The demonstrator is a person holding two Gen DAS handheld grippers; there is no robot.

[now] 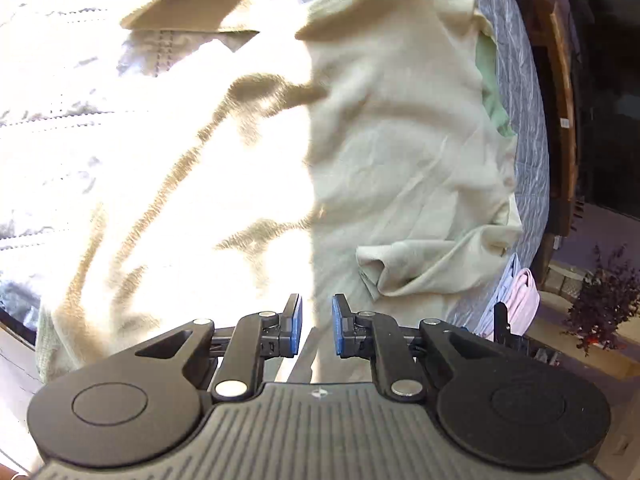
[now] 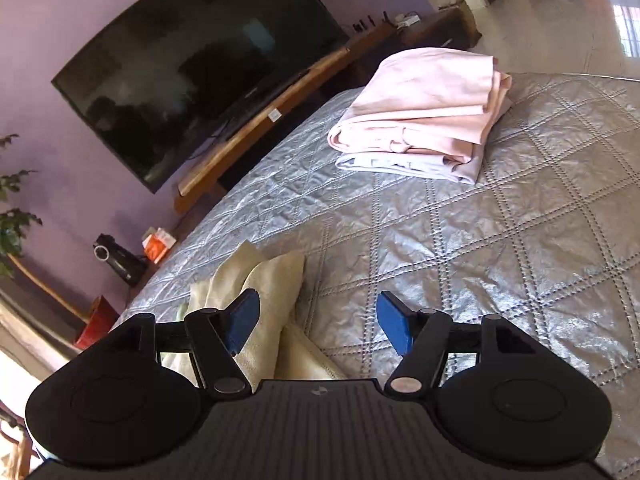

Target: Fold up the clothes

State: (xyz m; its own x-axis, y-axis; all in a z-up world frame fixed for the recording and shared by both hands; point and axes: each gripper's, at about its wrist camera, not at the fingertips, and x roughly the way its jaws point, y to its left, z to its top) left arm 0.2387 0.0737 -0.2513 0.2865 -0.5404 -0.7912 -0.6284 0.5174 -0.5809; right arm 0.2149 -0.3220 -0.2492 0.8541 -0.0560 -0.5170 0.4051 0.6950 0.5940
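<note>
With a pink garment (image 2: 424,104) already folded on a pale one at the bed's (image 2: 500,240) far side, we still face the rumpled cream garment (image 1: 400,160), our left hand-held gripper (image 1: 316,326) narrowly parted and empty, the right hand-held gripper (image 2: 318,320) wide and empty.

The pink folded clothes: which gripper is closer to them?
Right. The right gripper faces the pink folded clothes across bare quilt; the left gripper hovers over the cream garment, farther away.
</note>
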